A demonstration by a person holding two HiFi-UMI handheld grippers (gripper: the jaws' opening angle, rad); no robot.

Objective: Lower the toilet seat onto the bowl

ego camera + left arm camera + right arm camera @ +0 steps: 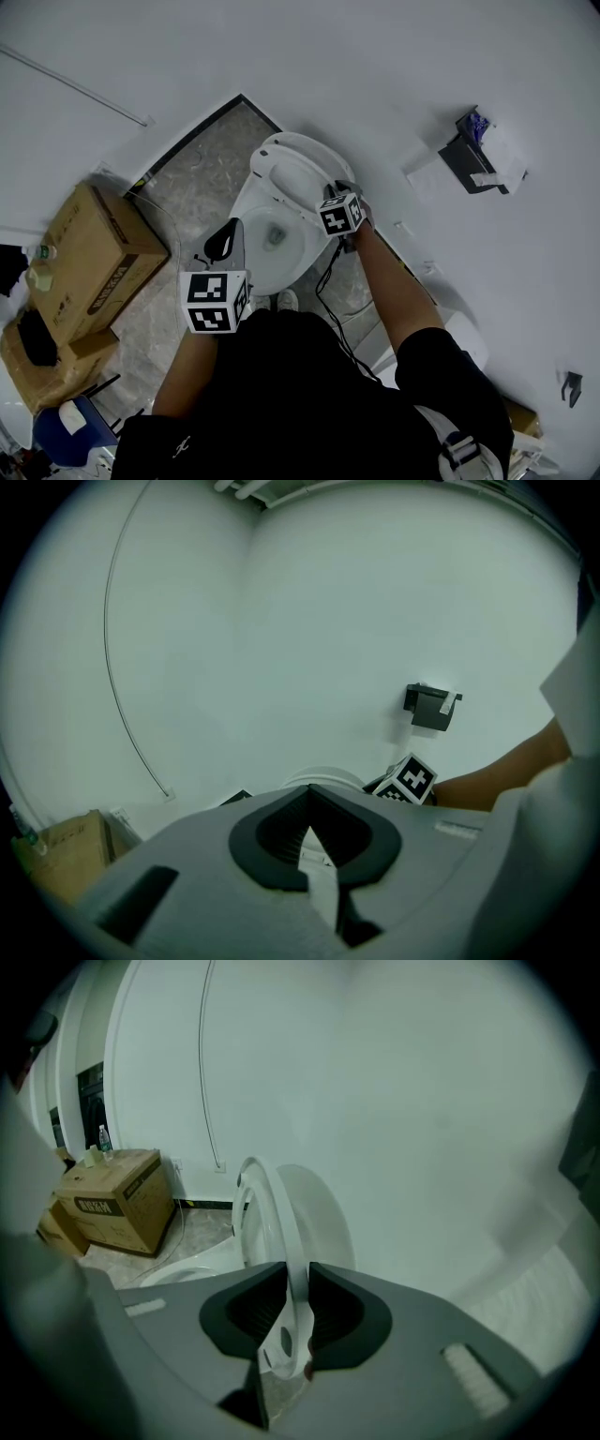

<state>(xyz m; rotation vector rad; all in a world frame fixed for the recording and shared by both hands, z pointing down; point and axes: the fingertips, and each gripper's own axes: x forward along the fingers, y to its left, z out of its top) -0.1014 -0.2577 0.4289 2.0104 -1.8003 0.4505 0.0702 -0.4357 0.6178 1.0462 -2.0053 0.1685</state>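
Observation:
The white toilet's seat [281, 178] stands raised against the lid, above the open bowl [267, 267]. My right gripper [336, 190] is at the seat's right rim. In the right gripper view the thin seat ring [265, 1208] runs upright between the jaws, and my right gripper [298, 1277] is shut on its edge. My left gripper [225, 236] hangs over the bowl's left side, its black jaws drawn to a point with nothing between them. In the left gripper view my left gripper [309, 794] points at the white wall, with the toilet's top [323, 777] just beyond.
Cardboard boxes [94, 258] stand on the stone floor to the left, a bottle [39, 253] on one. A black paper holder [473, 155] hangs on the right wall. A black cable [328, 281] trails from the right gripper. White walls close in behind the toilet.

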